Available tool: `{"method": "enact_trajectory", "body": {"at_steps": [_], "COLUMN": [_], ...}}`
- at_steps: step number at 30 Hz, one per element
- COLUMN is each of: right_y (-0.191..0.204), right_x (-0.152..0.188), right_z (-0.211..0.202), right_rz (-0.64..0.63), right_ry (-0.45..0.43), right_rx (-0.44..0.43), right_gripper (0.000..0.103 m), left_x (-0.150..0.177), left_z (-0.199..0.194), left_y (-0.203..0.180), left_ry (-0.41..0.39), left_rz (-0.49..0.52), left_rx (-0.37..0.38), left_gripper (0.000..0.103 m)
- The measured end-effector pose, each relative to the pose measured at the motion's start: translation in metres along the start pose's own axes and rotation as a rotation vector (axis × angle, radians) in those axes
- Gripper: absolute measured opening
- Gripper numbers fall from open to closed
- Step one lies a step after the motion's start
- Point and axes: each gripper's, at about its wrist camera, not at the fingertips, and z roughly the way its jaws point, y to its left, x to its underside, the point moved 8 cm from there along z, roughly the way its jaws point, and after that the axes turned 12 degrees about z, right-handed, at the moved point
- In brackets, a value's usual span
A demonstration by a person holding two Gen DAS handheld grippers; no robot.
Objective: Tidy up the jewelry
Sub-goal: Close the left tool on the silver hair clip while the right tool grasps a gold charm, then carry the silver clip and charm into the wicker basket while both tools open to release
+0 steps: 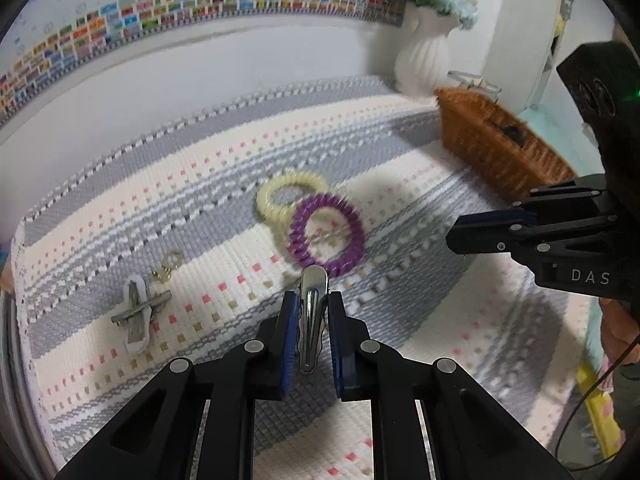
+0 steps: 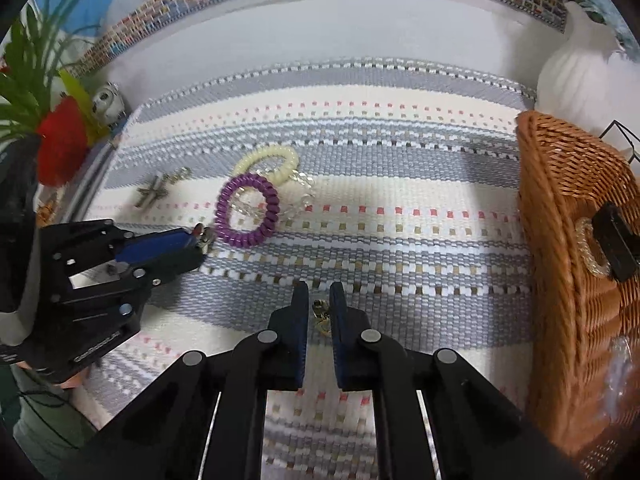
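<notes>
Both grippers are loaded: the left gripper [image 1: 312,312] pinches a silver hair clip [image 1: 313,320], the right gripper [image 2: 319,312] nips a small gold earring [image 2: 322,318]. Next, I'd guess, each carries across to the wicker basket [image 2: 568,208], jaws parting over it.

Coils [image 1: 326,234] on mat [image 1: 400,160], basket [image 1: 492,148] right
</notes>
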Motion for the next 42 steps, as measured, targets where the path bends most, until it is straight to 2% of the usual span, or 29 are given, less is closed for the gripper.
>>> {"method": "enact_trajectory", "body": {"at_steps": [6,10,13,18,23,25,29,34,39,42], "right_y": [-0.004,-0.012,-0.024,-0.077,-0.141,-0.161,-0.188,-0.205,-0.214,-0.216], "right_x": [0.001,0.001,0.000,-0.004,-0.002,0.002,0.012,0.021,0.025,0.029], "right_z": [-0.045,-0.074,-0.098,-0.145,-0.166,-0.163,-0.150,-0.131,-0.114,-0.106], "right_rz": [0.001,0.018,0.043,0.123,0.220,0.246,0.279,0.290,0.299,0.296], "right_ry": [-0.076,-0.131,-0.177,-0.257,-0.278,-0.265,-0.227,-0.174,-0.125,-0.105], "right_rx": [-0.023,-0.036,-0.040,-0.011,0.034,0.041,0.033,0.030,0.024,0.035], "right_gripper": [0.012,0.012,0.012,0.012,0.012,0.012,0.012,0.012,0.012,0.012], "left_x": [-0.016,-0.032,-0.057,-0.102,-0.151,-0.167,-0.179,-0.181,-0.175,-0.171], "left_z": [-0.028,-0.041,-0.049,-0.050,-0.030,-0.010,0.028,0.069,0.101,0.110], "left_y": [-0.018,-0.038,-0.065,-0.113,-0.161,-0.179,-0.210,-0.231,-0.238,-0.241], "left_ry": [-0.064,-0.082,-0.107,-0.144,-0.158,-0.126,-0.044,0.051,0.162,0.181], "left_rz": [0.009,0.048,0.103,0.181,0.211,0.211,0.224,0.237,0.246,0.255], "left_rx": [0.017,0.018,0.038,0.108,0.222,0.277,0.328,0.331,0.299,0.283], "left_gripper": [0.015,0.015,0.015,0.015,0.015,0.015,0.015,0.015,0.015,0.015]}}
